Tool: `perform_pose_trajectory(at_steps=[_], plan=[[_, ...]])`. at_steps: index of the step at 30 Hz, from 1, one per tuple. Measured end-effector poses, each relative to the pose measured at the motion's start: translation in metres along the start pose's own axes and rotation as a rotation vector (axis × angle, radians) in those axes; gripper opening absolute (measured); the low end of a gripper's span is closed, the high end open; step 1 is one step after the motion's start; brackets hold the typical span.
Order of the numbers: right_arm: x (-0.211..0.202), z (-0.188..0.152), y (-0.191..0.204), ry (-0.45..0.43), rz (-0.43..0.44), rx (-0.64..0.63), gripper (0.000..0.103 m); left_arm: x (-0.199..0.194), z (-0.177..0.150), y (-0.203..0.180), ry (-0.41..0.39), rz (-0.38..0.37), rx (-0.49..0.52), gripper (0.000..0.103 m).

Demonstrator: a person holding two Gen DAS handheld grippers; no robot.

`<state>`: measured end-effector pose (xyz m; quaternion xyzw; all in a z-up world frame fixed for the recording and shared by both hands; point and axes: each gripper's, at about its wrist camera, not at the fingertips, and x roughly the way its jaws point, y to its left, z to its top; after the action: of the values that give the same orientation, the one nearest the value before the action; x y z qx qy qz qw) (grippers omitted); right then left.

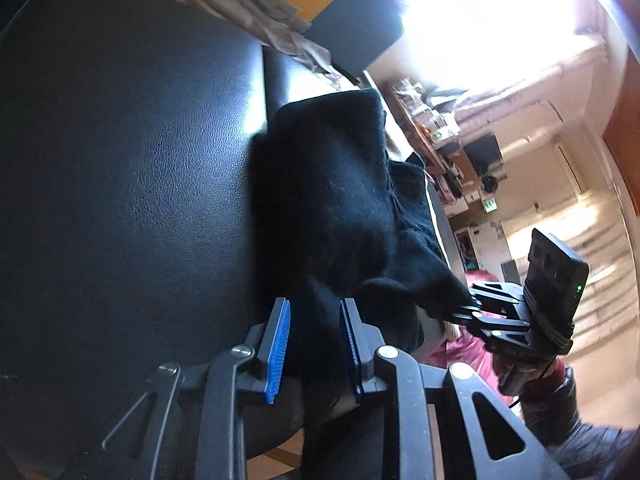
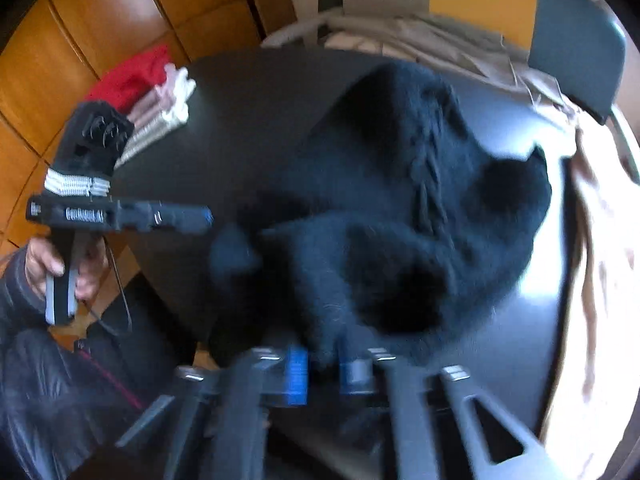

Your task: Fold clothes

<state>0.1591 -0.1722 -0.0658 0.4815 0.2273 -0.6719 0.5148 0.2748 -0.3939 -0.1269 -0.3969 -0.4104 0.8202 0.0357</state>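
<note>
A: Left tool (image 1: 314, 344) status?
B: Blue-padded jaws narrow, with a fold of the fuzzy black knit garment (image 1: 332, 184) running down between them. Cloth fills the gap, so it reads as gripped.

A: Right tool (image 2: 326, 372)?
B: Its own camera is blurred. An edge of the garment (image 2: 400, 208) sits between the blue pads and the gap is narrow. The left camera shows its black fingers pinched on a garment corner (image 1: 476, 312), so it is holding cloth too.

A: Where is the garment?
B: Bunched in a heap on the round black leather-textured bench (image 1: 132, 168), toward the near edge, with its near hem reaching both tools. A braided knit strip shows on top of the heap.

A: Anything else around the garment?
B: Left of it, near the bench edge, a stack of folded clothes (image 2: 160, 116): white and pinkish layers, red (image 2: 132, 76) on the far side. Beyond the garment, crumpled beige cloth (image 2: 452, 44) lies along the far rim, with a dark blue-grey chair back (image 2: 576, 48) behind that. Far left, orange wood panelling (image 2: 100, 12).

A: Operator?
B: A hand (image 2: 60, 268) grips the left tool's trigger handle, left of the garment and off the bench.
</note>
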Motion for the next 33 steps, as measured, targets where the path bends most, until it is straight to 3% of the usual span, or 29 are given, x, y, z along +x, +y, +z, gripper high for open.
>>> perform_pose_trajectory(at_steps=[3, 7, 10, 12, 14, 16, 17, 18, 23, 27, 33], plan=[[-0.016, -0.034, -0.015, -0.011, 0.025, 0.113, 0.008, 0.004, -0.009, -0.001, 0.04, -0.018, 0.055, 0.024], [-0.007, -0.091, -0.038, -0.001, 0.035, 0.305, 0.007, 0.016, -0.023, -0.003, 0.14, -0.161, 0.045, 0.025], [-0.001, -0.115, -0.049, -0.066, 0.077, 0.426, 0.007, 0.027, -0.033, -0.011, 0.17, -0.225, 0.052, 0.027], [-0.004, -0.122, -0.052, -0.121, 0.121, 0.474, 0.011, 0.041, -0.04, -0.014, 0.232, -0.269, 0.035, 0.03], [-0.009, -0.122, -0.052, -0.16, 0.161, 0.478, 0.015, 0.053, -0.045, -0.015, 0.264, -0.264, 0.016, 0.03], [-0.015, -0.119, -0.05, -0.187, 0.203, 0.464, 0.033, 0.06, -0.047, -0.013, 0.282, -0.253, -0.006, 0.03], [-0.02, -0.116, -0.049, -0.206, 0.22, 0.45, 0.051, 0.059, -0.047, -0.013, 0.277, -0.253, -0.011, 0.03], [-0.025, -0.113, -0.047, -0.224, 0.235, 0.437, 0.059, 0.056, -0.046, -0.015, 0.258, -0.251, -0.001, 0.03], [-0.044, -0.103, -0.05, -0.325, 0.244, 0.462, 0.06, 0.038, -0.039, -0.033, 0.171, -0.256, 0.099, 0.031], [-0.028, -0.093, -0.07, -0.342, 0.192, 0.58, 0.06, 0.048, -0.027, -0.058, 0.144, -0.195, 0.235, 0.031], [-0.018, -0.093, -0.101, -0.381, 0.211, 0.74, 0.06, 0.053, -0.02, -0.07, 0.142, -0.105, 0.39, 0.031]])
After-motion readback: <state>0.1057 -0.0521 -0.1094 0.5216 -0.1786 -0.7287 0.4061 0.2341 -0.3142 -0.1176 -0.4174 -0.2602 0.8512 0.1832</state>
